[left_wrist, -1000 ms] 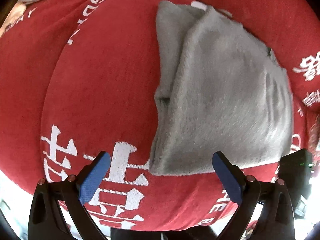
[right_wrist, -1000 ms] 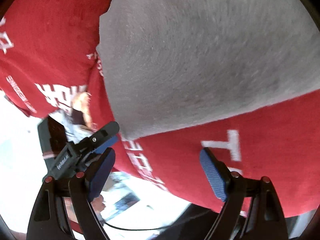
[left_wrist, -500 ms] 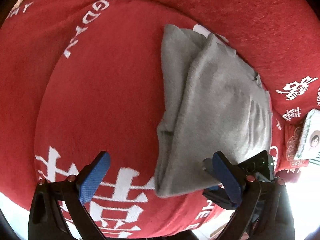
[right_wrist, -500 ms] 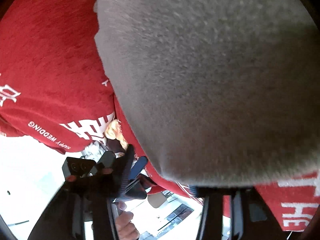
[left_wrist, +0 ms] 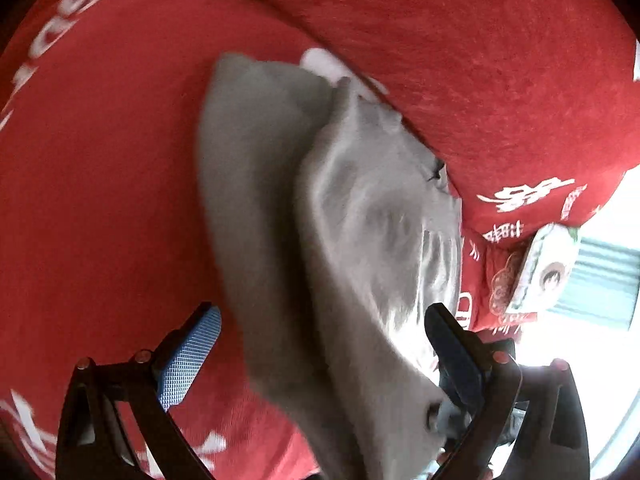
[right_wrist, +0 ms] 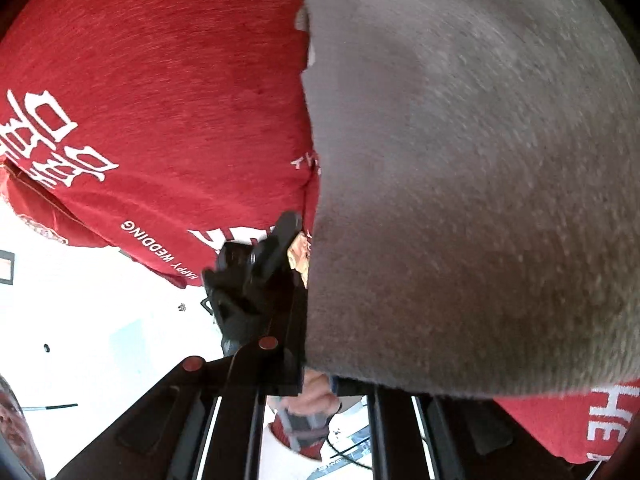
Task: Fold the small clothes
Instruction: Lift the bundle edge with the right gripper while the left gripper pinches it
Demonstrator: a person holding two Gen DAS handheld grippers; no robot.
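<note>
Now the right gripper [right_wrist: 320, 376] has just closed its 2 fingers on the edge of the soft grey fleece garment [left_wrist: 360, 240], while the left gripper [left_wrist: 320, 344] keeps its fingers spread around it above the red blanket with white letters [left_wrist: 100, 180].

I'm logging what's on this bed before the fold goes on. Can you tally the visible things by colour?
Grey: 1, the grey fleece garment, its near edge clamped in the right hand-held gripper.
Red: 1, the red blanket with white lettering.
White and patterned: 1, the small printed packet at the blanket's edge.
Total: 3
</note>
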